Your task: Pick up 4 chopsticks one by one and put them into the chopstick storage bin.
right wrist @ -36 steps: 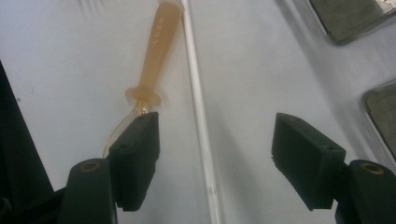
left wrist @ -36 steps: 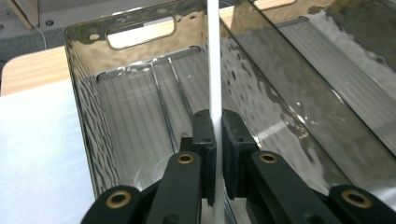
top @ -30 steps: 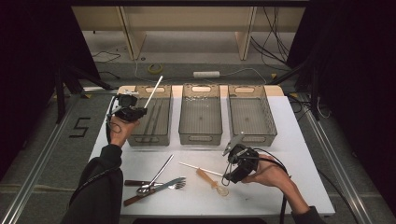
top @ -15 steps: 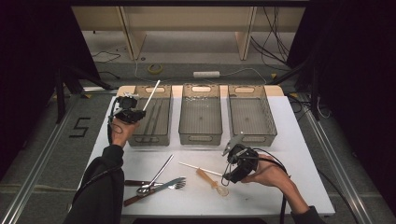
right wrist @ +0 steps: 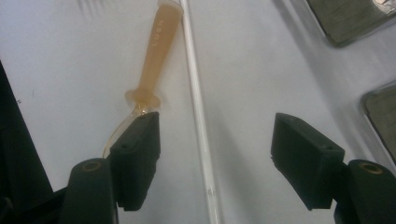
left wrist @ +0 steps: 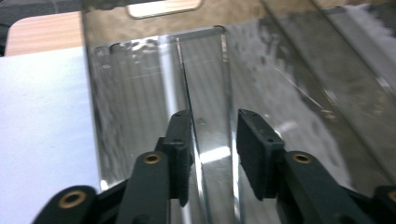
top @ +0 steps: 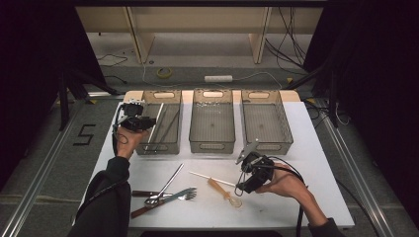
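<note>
Two sets of fingers are mine. My left fingers [left wrist: 212, 149] hang over the left bin [top: 174, 146] and have just been opening; they now stand a narrow way apart with nothing pressed between them. Below them, inside that bin, lies a white stick [top: 156, 119], slanting along the bin's length beside a darker thin rod [top: 168, 129]. From the high view, my left gripper [top: 133, 121] sits at the left bin's near left corner.

My right fingers [right wrist: 215, 158] stand wide, holding nothing, low over the desk [top: 306, 163] in front of the right bin [top: 267, 146]. Between them on the desk runs a second white stick [right wrist: 198, 112], untouched. Just beside it, toward my one finger, lies an amber spoon [right wrist: 154, 51], its bowl partly hidden behind that finger.

Farther out, in front of the left bin, rest a fork [top: 185, 196], a metal spoon [top: 163, 190] and a knife [top: 153, 205], crossing one another. The middle bin [top: 211, 147] stands between the other two.
</note>
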`<action>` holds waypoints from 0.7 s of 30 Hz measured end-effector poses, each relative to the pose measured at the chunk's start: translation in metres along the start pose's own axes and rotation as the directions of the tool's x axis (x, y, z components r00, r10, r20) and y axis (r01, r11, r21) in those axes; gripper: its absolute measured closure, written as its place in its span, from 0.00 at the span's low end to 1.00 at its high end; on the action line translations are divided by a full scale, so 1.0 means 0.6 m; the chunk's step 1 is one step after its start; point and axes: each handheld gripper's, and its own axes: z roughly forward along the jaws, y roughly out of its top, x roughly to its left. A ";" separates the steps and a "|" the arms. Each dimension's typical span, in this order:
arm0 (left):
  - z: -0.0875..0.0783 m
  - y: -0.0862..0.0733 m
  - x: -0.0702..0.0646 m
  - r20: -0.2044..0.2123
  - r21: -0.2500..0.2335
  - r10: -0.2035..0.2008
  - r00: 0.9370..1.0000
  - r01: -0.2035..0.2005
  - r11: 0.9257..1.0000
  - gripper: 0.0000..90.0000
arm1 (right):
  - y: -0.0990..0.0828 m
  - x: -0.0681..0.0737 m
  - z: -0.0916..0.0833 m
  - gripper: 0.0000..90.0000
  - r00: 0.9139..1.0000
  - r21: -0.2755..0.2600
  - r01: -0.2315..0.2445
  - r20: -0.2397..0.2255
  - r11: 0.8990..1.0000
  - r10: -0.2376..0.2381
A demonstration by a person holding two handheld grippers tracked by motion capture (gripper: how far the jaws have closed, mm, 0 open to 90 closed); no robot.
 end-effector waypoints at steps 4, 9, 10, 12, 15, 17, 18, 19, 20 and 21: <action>-0.024 -0.009 -0.016 0.045 -0.030 -0.002 0.999 0.003 1.000 0.55 | -0.002 -0.004 0.002 0.38 1.000 0.012 0.007 0.010 1.000 -0.007; -0.050 -0.025 -0.039 0.124 -0.069 0.025 0.992 -0.017 0.997 0.42 | -0.001 -0.006 0.004 0.41 1.000 0.017 0.018 0.010 1.000 -0.018; -0.055 -0.028 -0.042 0.130 -0.078 0.016 0.991 -0.006 0.997 0.41 | 0.000 -0.005 0.005 0.41 1.000 0.023 0.014 0.010 1.000 -0.014; -0.064 -0.031 -0.046 0.157 -0.096 0.010 0.988 0.005 0.995 0.38 | 0.000 -0.005 0.007 0.42 1.000 0.033 0.022 0.007 0.999 -0.022; -0.076 -0.038 -0.055 0.192 -0.111 0.006 0.981 0.015 0.994 0.34 | 0.002 -0.006 0.009 0.45 1.000 0.050 0.025 0.008 0.998 -0.025; -0.081 -0.044 -0.062 0.240 -0.116 -0.006 0.971 0.035 0.993 0.32 | 0.003 -0.005 0.011 0.47 1.000 0.062 0.029 0.001 0.998 -0.029; -0.083 -0.046 -0.067 0.266 -0.114 -0.010 0.964 0.041 0.993 0.31 | 0.004 -0.005 0.014 0.48 1.000 0.074 0.031 0.001 0.997 -0.031; -0.086 -0.048 -0.075 0.269 -0.117 -0.005 0.963 0.037 0.992 0.30 | 0.005 -0.004 0.017 0.49 0.999 0.087 0.031 0.002 0.996 -0.032; -0.089 -0.049 -0.081 0.267 -0.116 0.015 0.964 0.017 0.993 0.30 | 0.006 -0.004 0.020 0.50 0.999 0.096 0.032 0.001 0.995 -0.032; -0.092 -0.051 -0.087 0.274 -0.119 0.023 0.961 0.010 0.993 0.30 | 0.006 -0.003 0.023 0.52 1.000 0.104 0.026 0.006 0.994 -0.027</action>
